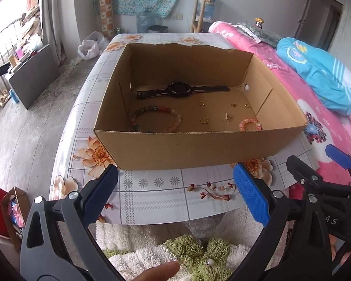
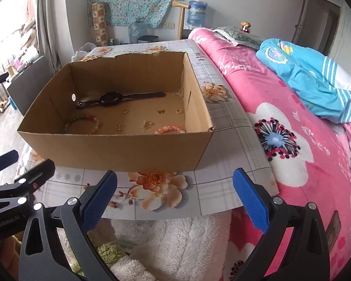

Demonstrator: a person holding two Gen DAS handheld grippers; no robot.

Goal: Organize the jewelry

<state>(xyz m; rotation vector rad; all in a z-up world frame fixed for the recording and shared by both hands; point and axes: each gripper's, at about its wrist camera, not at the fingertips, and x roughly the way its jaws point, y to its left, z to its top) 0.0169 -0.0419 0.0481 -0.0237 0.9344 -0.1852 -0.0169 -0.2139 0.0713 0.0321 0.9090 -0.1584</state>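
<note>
An open cardboard box [image 1: 187, 149] [image 2: 119, 149] stands on a floral-cloth table [image 1: 156, 194] [image 2: 222, 187]. Inside lie a black watch [image 1: 180, 90] [image 2: 112, 98], a multicoloured bead bracelet [image 1: 175, 117] [image 2: 93, 120], a small pink bead bracelet [image 1: 250, 124] [image 2: 169, 128], and several small gold pieces, among them a butterfly charm [image 1: 204, 120] [image 2: 120, 127] and rings [image 1: 201, 103] [image 2: 179, 111]. My left gripper [image 1: 175, 189] and my right gripper [image 2: 175, 194] are both open and empty, held side by side just in front of the box, near the table's front edge.
A bed with a pink floral blanket [image 2: 304, 140] [image 1: 320, 117] and a blue quilt [image 2: 316, 75] lies to the right of the table. White fluffy fabric with green trim [image 1: 187, 250] lies below the grippers. A dark board [image 1: 32, 79] and clutter stand at the left.
</note>
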